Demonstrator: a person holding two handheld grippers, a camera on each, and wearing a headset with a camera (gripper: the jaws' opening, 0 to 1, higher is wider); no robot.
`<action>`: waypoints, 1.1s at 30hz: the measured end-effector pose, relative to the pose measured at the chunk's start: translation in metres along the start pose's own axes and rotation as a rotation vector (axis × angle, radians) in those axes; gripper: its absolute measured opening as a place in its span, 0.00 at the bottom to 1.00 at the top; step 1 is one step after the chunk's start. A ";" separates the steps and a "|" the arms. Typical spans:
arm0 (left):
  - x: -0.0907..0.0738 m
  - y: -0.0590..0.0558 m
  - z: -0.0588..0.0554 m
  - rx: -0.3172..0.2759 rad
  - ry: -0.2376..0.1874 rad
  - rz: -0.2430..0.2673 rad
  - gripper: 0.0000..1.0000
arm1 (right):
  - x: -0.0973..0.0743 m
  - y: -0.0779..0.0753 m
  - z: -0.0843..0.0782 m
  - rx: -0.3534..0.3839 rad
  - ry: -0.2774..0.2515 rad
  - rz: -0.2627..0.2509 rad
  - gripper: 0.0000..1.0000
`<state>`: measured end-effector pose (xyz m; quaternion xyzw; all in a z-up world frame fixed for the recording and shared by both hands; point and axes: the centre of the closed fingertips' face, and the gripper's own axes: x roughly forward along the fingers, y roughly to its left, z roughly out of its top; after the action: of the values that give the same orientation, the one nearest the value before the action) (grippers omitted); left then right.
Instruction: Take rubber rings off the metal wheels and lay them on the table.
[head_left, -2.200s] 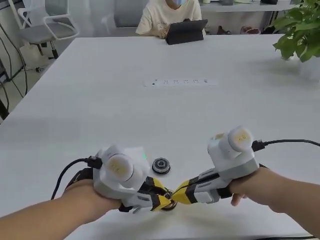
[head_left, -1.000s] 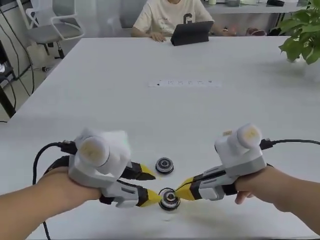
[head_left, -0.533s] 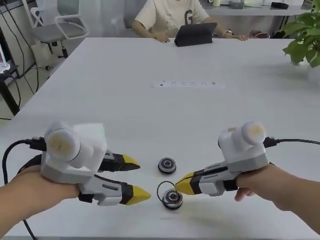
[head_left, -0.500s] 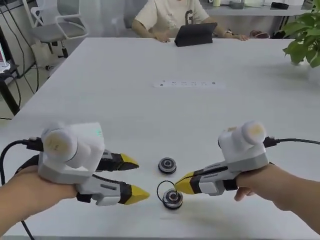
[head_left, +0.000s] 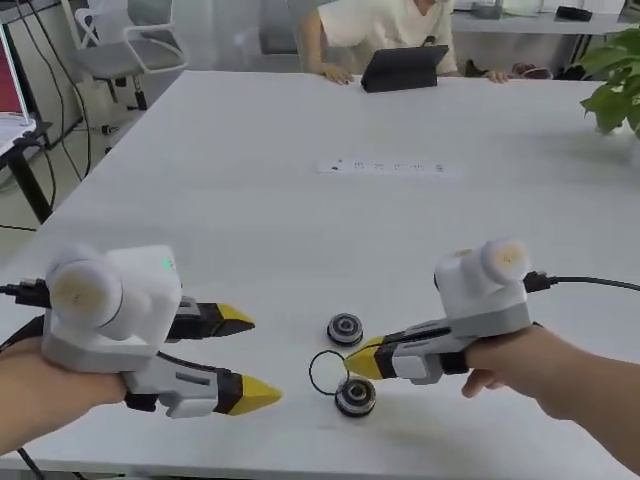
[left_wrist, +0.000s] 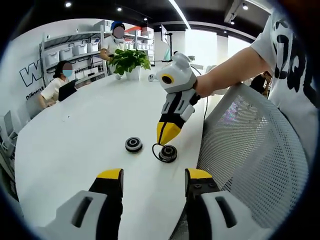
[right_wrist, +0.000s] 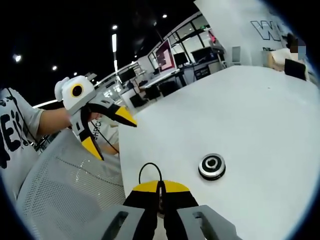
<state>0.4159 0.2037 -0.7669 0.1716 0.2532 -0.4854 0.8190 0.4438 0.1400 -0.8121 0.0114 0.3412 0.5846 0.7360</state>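
Note:
Two small metal wheels lie near the table's front edge: the far wheel (head_left: 345, 328) (left_wrist: 133, 144) (right_wrist: 212, 166) and the near wheel (head_left: 355, 396) (left_wrist: 168, 153). My right gripper (head_left: 362, 360) (left_wrist: 167, 134) (right_wrist: 160, 187) is shut on a thin black rubber ring (head_left: 325, 372) (right_wrist: 150, 172), which loops out from its yellow tips just left of the near wheel. I cannot tell whether the ring touches that wheel. My left gripper (head_left: 248, 355) (left_wrist: 155, 175) (right_wrist: 107, 131) stands open, with nothing between its jaws, a short way left of the wheels.
A white power strip (head_left: 388, 167) lies mid-table. A person sits at the far end behind a dark tablet (head_left: 403, 68). A green plant (head_left: 615, 85) stands at the far right. Office chairs (head_left: 125, 45) stand beyond the left corner. The table's front edge (head_left: 330, 462) runs just below the grippers.
My left gripper has opened and drawn back to the left, away from the near wheel. The right gripper stays shut and now holds the ring pulled out beside that wheel. The head camera shifted.

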 end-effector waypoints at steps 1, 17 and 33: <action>-0.001 0.001 -0.001 -0.002 -0.001 0.003 0.47 | 0.001 0.001 0.001 0.000 0.000 0.001 0.00; -0.014 0.006 -0.012 -0.030 0.005 0.040 0.51 | 0.025 -0.009 0.001 0.023 0.006 -0.069 0.00; -0.016 0.012 -0.013 -0.034 0.008 0.051 0.51 | 0.033 -0.026 -0.003 0.007 0.019 -0.166 0.00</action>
<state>0.4174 0.2275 -0.7678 0.1658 0.2602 -0.4594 0.8329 0.4669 0.1592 -0.8416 -0.0198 0.3503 0.5205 0.7785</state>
